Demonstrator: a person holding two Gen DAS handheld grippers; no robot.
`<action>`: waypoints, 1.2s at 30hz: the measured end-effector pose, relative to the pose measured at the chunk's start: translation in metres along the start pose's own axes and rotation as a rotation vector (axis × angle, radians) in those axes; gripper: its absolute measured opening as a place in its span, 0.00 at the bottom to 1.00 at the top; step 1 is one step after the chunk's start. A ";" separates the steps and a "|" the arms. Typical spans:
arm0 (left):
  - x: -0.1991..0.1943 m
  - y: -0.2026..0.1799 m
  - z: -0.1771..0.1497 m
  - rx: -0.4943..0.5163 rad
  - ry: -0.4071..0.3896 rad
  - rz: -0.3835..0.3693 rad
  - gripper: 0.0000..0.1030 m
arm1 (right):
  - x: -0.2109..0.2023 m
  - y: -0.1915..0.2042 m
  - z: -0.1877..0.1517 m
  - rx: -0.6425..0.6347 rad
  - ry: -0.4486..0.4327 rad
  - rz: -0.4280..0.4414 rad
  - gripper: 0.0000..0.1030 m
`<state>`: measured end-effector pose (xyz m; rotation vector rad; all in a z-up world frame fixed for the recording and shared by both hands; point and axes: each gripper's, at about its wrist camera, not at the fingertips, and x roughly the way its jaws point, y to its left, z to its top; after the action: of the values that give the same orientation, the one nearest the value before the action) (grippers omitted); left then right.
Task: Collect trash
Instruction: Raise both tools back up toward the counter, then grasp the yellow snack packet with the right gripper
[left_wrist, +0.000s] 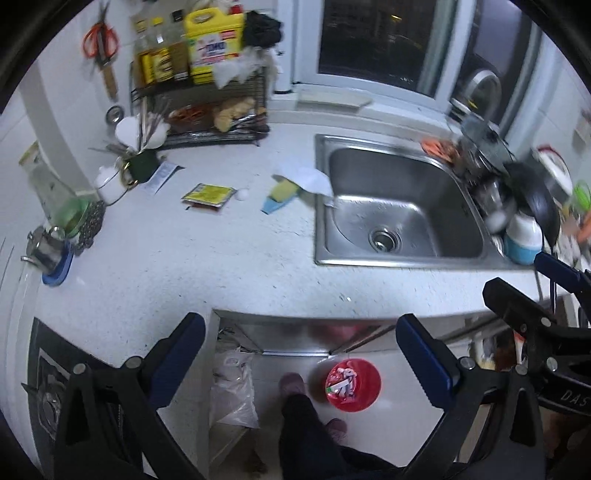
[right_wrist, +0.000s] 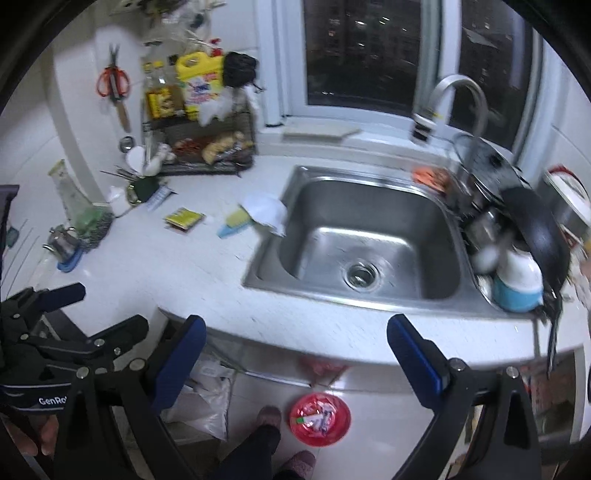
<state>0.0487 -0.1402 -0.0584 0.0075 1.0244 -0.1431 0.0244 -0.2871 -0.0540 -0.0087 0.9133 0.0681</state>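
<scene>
Trash wrappers (right_wrist: 317, 419) in red bin (right_wrist: 341, 424), sink (right_wrist: 369, 236) empty, both grippers (left_wrist: 301, 354) (right_wrist: 295, 350) gaping, nothing held

sink (right_wrist: 362, 236): 1, steel, single drain
tap (right_wrist: 458, 99): 1
red bin (left_wrist: 352, 384): 1, on floor, wrappers inside
yellow packet (left_wrist: 208, 195): 1, on counter
sponge (left_wrist: 282, 190): 1, yellow
white cloth (left_wrist: 310, 177): 1, at sink edge
scissors (left_wrist: 100, 38): 1 pair, orange handles, on wall
wire rack (left_wrist: 207, 107): 1
yellow jug (left_wrist: 214, 40): 1, on rack
bottles beside jug: count unclear
grippers: 2, left gripper (left_wrist: 299, 354), right gripper (right_wrist: 295, 354)
slippers (left_wrist: 292, 384): 2
</scene>
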 end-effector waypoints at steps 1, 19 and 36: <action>0.001 0.004 0.004 -0.009 -0.002 0.005 0.99 | 0.004 0.004 0.007 -0.014 -0.003 0.008 0.95; 0.100 0.149 0.125 -0.186 0.047 0.090 0.99 | 0.150 0.097 0.147 -0.185 0.086 0.120 0.95; 0.206 0.266 0.098 -0.388 0.297 0.156 0.99 | 0.298 0.207 0.157 -0.456 0.356 0.226 0.95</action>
<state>0.2698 0.0920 -0.1994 -0.2498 1.3296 0.2060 0.3172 -0.0587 -0.1895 -0.3505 1.2355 0.4970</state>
